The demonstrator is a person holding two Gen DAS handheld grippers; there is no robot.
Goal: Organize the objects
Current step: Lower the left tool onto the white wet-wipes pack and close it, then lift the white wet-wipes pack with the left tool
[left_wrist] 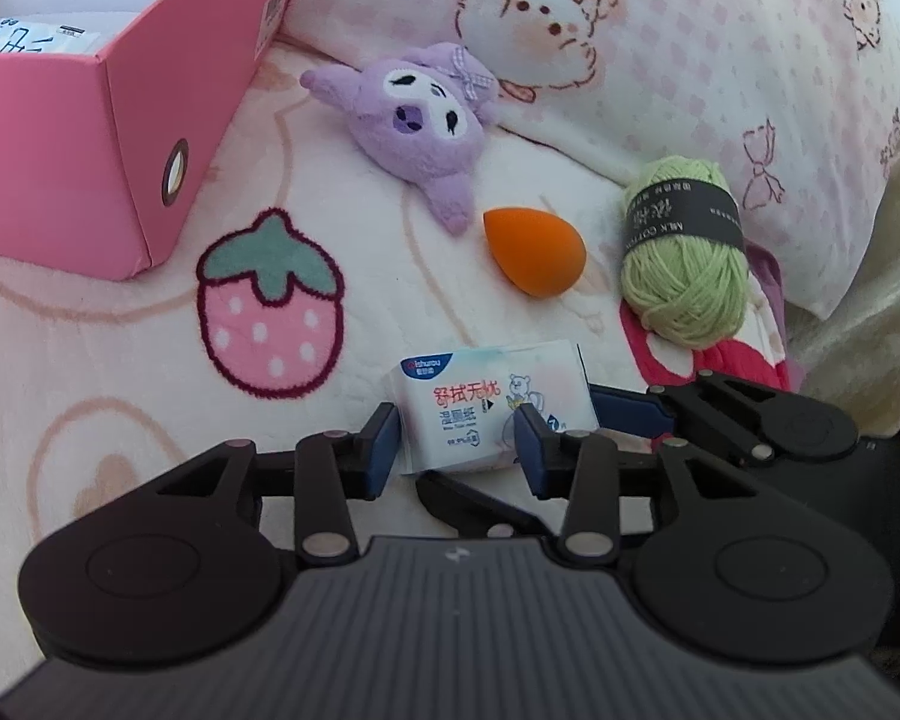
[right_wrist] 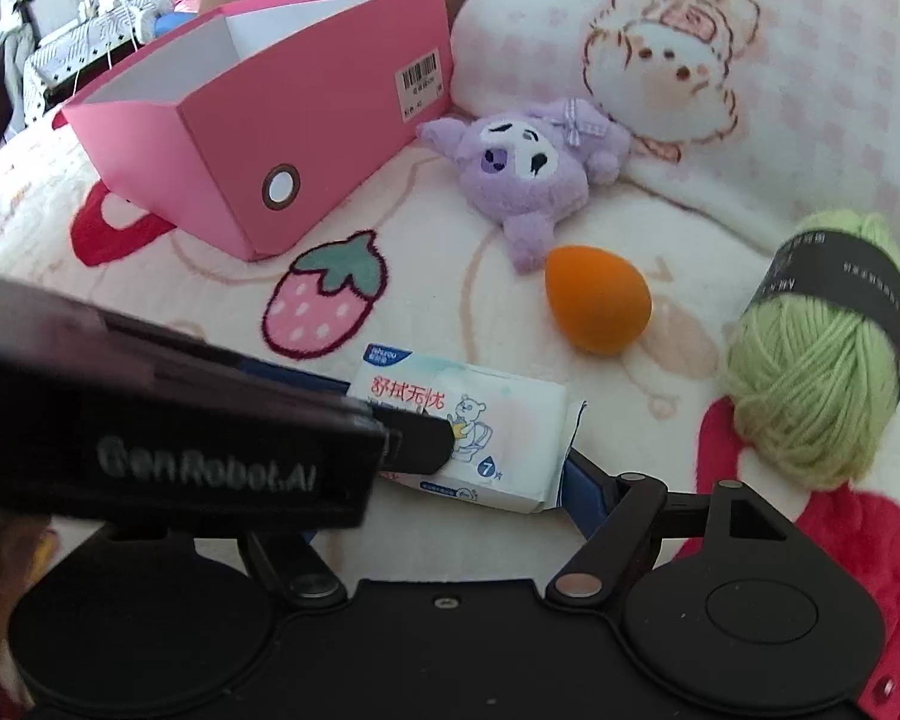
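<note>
Wipes pack (left_wrist: 492, 405): small white packet with red and blue print, lying flat on the blanket (left_wrist: 120, 360), near edge of the spread of objects.
Left gripper (left_wrist: 459, 441): blue pads set on either side of the pack; left pad (left_wrist: 384, 438) at its left edge, right pad on its printed face; jaws narrow, clamped on the pack.
Right gripper (right_wrist: 450, 480): jaws held wide, straddling the same pack; right finger (right_wrist: 582, 492) touching the pack's right end, left finger hidden behind the left gripper's body; whether it presses the pack, cannot tell.
Sponge (left_wrist: 531, 252): orange, egg-shaped, on the blanket just beyond the pack.
Yarn ball (left_wrist: 684, 252): pale green, black paper band, right of the sponge, resting partly on a red patch of the blanket.
Plush toy (left_wrist: 417, 120): purple, white face, checked bow, lying behind the sponge against the pillow (left_wrist: 720, 48).
Box (right_wrist: 258, 138): pink, open top, white inside, round grommet on the short end, barcode sticker on the long side; far left, well apart from the pack.
Blanket motif: strawberry (left_wrist: 270, 303) between box and pack.
</note>
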